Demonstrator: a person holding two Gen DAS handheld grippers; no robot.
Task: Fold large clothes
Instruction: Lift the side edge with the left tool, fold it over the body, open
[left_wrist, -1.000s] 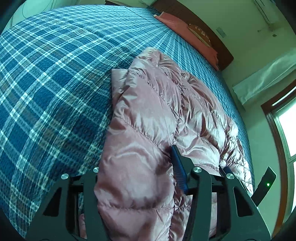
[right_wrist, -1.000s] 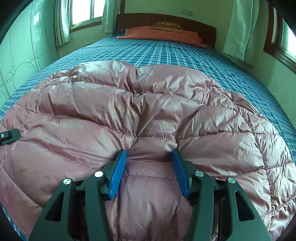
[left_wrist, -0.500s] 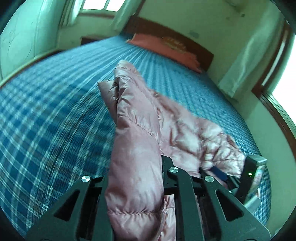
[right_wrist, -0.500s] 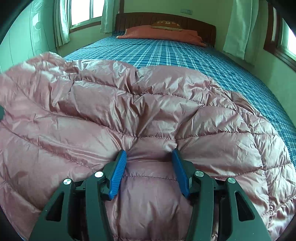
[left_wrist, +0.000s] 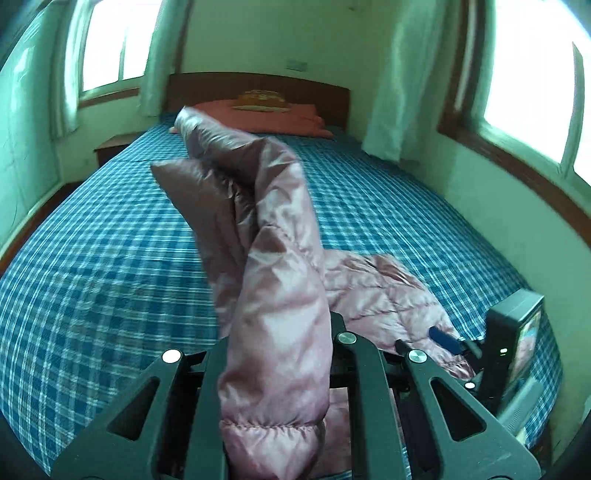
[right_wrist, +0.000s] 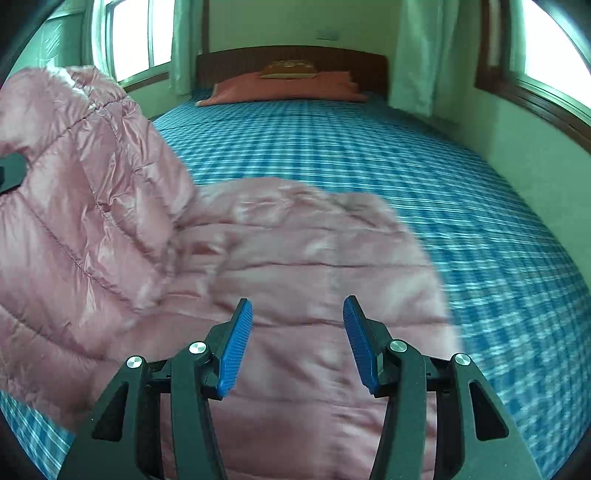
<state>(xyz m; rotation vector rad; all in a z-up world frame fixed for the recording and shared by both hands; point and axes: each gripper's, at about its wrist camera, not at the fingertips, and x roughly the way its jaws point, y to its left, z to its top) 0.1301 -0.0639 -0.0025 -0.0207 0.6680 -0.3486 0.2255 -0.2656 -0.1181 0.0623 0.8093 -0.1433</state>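
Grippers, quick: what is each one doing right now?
Left gripper: shut on the pink down jacket, lifting one side.
Right gripper: open, fingers apart above the jacket, holding nothing.

bedroom: plaid bed (right_wrist: 369, 155), headboard (right_wrist: 291, 59), curtains (right_wrist: 424, 55)

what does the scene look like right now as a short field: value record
garment: shiny pink quilted down jacket, partly spread on the bed
lifted part: one side of the jacket raised clear of the bed in the left gripper, jaws shut on it
right gripper: jaws open, blue pads above the flat part of the jacket, gripping nothing
surface: blue plaid bedspread
far end: orange-red pillow against a dark wooden headboard
fold state: not yet folded over
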